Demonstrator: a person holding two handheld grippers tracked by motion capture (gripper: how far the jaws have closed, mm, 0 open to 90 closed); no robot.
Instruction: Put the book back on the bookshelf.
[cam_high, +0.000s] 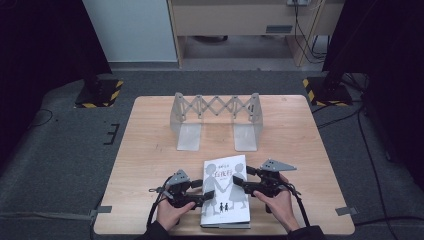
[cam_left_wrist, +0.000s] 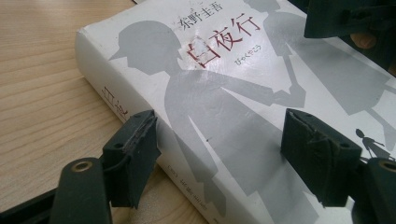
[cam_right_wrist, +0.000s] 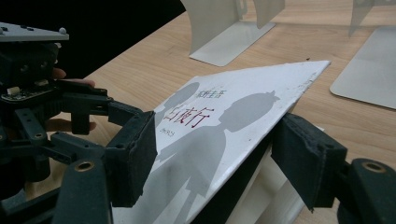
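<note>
A white book (cam_high: 225, 192) with grey silhouette figures and red title characters lies flat near the table's front edge. My left gripper (cam_high: 201, 191) is at its left side, open. In the left gripper view its jaws straddle the book's (cam_left_wrist: 224, 93) spine edge, one pad beside the spine over the table, the other over the cover; the gripper (cam_left_wrist: 219, 154) grips nothing. My right gripper (cam_high: 241, 177) is at the book's right side, open. In the right gripper view the front cover (cam_right_wrist: 224, 121) is tilted up, with one jaw above it and one under its free edge.
A grey metal expanding book rack (cam_high: 216, 120) with two upright end plates stands at the back of the wooden table (cam_high: 150, 150). Its base plates (cam_right_wrist: 233, 42) lie just beyond the book. Dark floor, cables and stands surround the table.
</note>
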